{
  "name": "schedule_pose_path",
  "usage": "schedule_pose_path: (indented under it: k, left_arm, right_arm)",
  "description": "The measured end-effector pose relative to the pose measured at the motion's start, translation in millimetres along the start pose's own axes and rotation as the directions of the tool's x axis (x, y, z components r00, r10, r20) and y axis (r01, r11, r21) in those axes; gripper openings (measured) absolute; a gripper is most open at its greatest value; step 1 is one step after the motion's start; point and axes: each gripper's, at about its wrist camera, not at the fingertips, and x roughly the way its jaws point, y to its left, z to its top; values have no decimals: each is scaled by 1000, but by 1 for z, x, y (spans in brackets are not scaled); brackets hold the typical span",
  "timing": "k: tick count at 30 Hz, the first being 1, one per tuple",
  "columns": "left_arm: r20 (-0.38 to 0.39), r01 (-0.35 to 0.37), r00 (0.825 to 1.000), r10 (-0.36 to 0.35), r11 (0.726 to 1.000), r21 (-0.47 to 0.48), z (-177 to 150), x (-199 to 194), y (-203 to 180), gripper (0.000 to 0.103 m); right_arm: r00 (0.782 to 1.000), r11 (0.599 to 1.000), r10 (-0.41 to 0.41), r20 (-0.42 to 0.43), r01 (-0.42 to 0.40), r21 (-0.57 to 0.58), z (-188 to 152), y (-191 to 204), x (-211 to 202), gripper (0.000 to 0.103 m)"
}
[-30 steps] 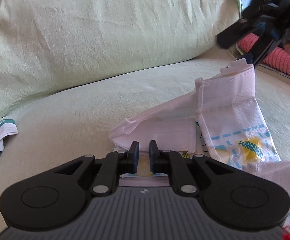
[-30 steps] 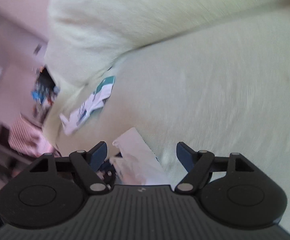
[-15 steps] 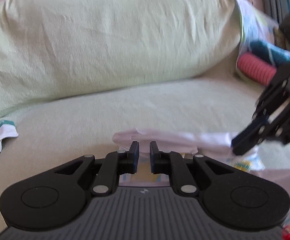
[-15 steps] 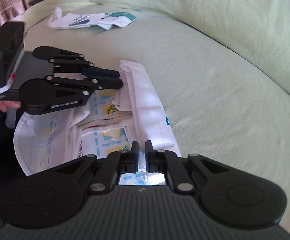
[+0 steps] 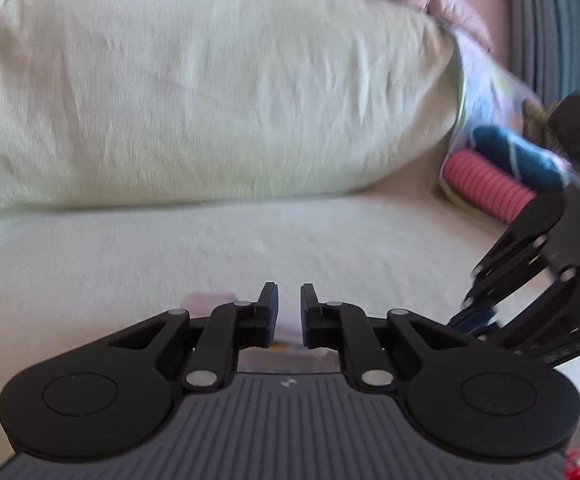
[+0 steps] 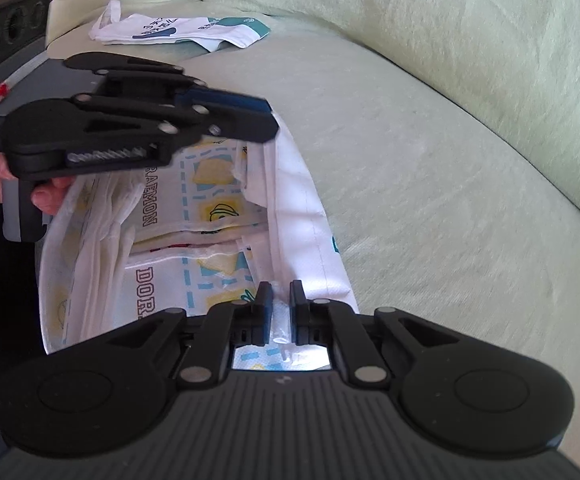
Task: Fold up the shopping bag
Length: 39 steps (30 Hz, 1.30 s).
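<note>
The shopping bag [image 6: 290,200] lies flattened on the sofa seat [image 6: 430,184], stretching from directly under my right gripper [image 6: 280,300] away to my left gripper [image 6: 250,120]. My right gripper pinches the near edge, a ridge of white fabric squeezed between its pads. My left gripper has just been easing its jaws apart, and whether its pads grip the far edge I cannot tell; in the left wrist view a strip of bag shows in the narrow gap.

If the left side lets go early, I judge the fold could spring open or skew, since the fabric looks light and slippery. A thin pinch on the right might also slip.

Both grippers point downward, the right more steeply. The sofa back cushion [image 5: 210,92] rises beyond them. A second bag [image 6: 178,32] lies well beyond my left gripper.
</note>
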Motion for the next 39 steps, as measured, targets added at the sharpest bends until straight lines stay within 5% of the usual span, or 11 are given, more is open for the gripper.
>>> schedule_pose_path:
  k: [7,11,13,16,18,20,23,27,29,32,39]
  left_arm:
    - [-47,4,999,-5,1000,-27,-3,3,4,16]
    - [-23,-7,1000,7,1000,-4,-8,1,1,16]
    - [-12,-7,1000,7,1000,-4,-11,-1,2,17]
    - [8,-14,1000,14,1000,5,-15,-2,1,19]
    - [22,-23,999,23,1000,18,-19,-2,-2,19]
    - [28,-24,999,23,1000,16,-20,-2,-2,19]
    - [37,-13,999,13,1000,4,-21,-3,-1,19]
    - [58,17,998,-15,999,-35,-16,-21,5,21]
    - [93,34,995,-31,999,-37,-15,-44,9,21]
    - [91,55,994,-53,998,-15,-14,-79,11,21]
    - [-92,199,978,-186,968,151,-19,-129,9,20]
  right_arm:
    - [996,990,88,-11,-86,110,9,-19,0,13]
    - [980,916,195,41,-197,349,21,-74,0,52]
    - [973,863,226,47,-222,453,19,-104,11,53]
    - [901,700,433,33,-359,617,7,-141,45,47]
    - [817,556,567,104,-473,683,-6,-149,66,44]
    - [798,521,587,136,-502,691,-10,-148,77,35]
    - [837,614,539,97,-469,635,-5,-136,73,22]
    - [943,878,325,-70,-273,393,31,-82,52,20]
    - [974,958,199,-104,-171,229,43,-52,43,19]
    - [990,985,115,-81,-103,139,41,-32,36,20]
    - [998,994,63,-5,-62,92,29,-24,27,20]
